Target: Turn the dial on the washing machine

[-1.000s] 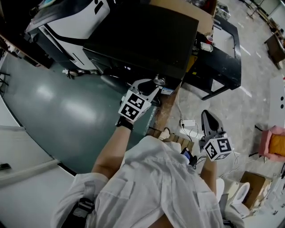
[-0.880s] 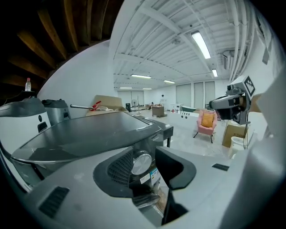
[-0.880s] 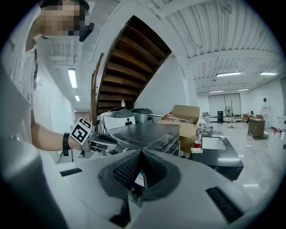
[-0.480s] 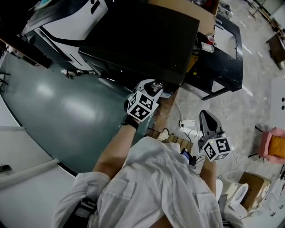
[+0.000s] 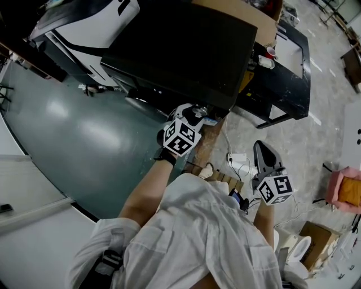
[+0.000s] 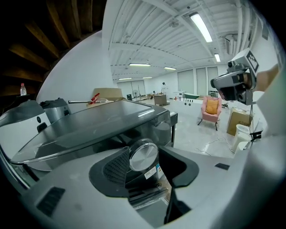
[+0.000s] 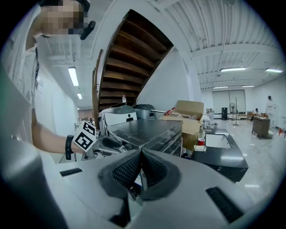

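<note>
The washing machine (image 5: pixel 180 51) is a dark, glossy-topped box at the top of the head view. Its round silver dial (image 6: pixel 143 155) sticks out of the front panel near the corner. My left gripper (image 6: pixel 145 164) is at that dial. Its jaws have just been opening, and the dial sits between them, close to the left pad (image 6: pixel 115 167) with a gap on the right side. From the head view the left gripper (image 5: pixel 196 111) covers the dial. My right gripper (image 5: pixel 264 153) hangs low on the right, away from the machine, its ribbed pads (image 7: pixel 128 169) pressed together on nothing.
A black table (image 5: pixel 287 62) with a red cup (image 5: pixel 271 52) stands right of the machine, and a cardboard box (image 5: pixel 237 11) sits behind it. A power strip with cables (image 5: pixel 238 156) lies on the floor. A white appliance (image 5: pixel 96 22) stands left; a pink armchair (image 5: pixel 345 189) sits far right.
My left gripper has slid right and down along the machine's front onto the dial, which showed beyond its tips a second ago. The right gripper has barely shifted.
</note>
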